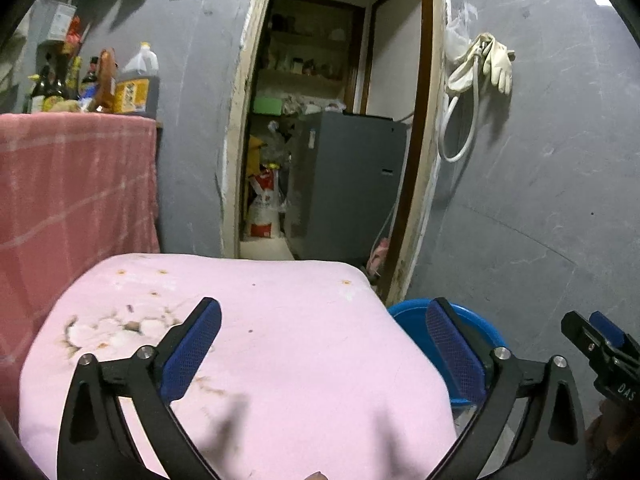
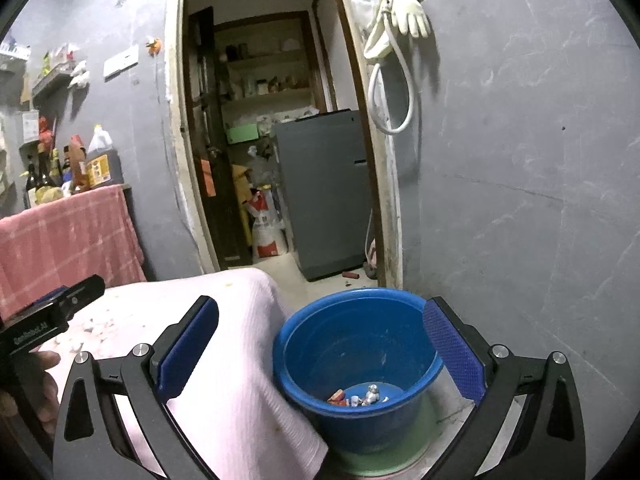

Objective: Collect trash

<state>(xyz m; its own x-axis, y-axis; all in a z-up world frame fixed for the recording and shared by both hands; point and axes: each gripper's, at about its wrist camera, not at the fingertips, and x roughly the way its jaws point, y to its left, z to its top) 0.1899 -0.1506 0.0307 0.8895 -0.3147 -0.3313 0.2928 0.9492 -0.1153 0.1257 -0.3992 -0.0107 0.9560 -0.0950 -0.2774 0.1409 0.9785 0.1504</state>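
A blue bucket (image 2: 360,364) stands on the floor to the right of a table draped in pink cloth (image 2: 224,344). Small trash pieces (image 2: 360,396), red and silvery, lie at its bottom. My right gripper (image 2: 320,344) hangs open above the bucket's mouth, nothing between its blue pads. My left gripper (image 1: 324,344) is open over the pink cloth (image 1: 248,344), also empty. The bucket's rim (image 1: 408,312) shows beside its right finger. In the left wrist view the right gripper (image 1: 600,340) appears at the far right edge.
Stains and crumbs mark the cloth at the left (image 1: 116,324). A red plaid cloth (image 1: 72,184) covers a counter with bottles (image 1: 136,80). An open doorway (image 2: 280,140) leads to a grey appliance (image 2: 328,188) and sacks. Gloves and a hose (image 2: 400,20) hang on the grey wall.
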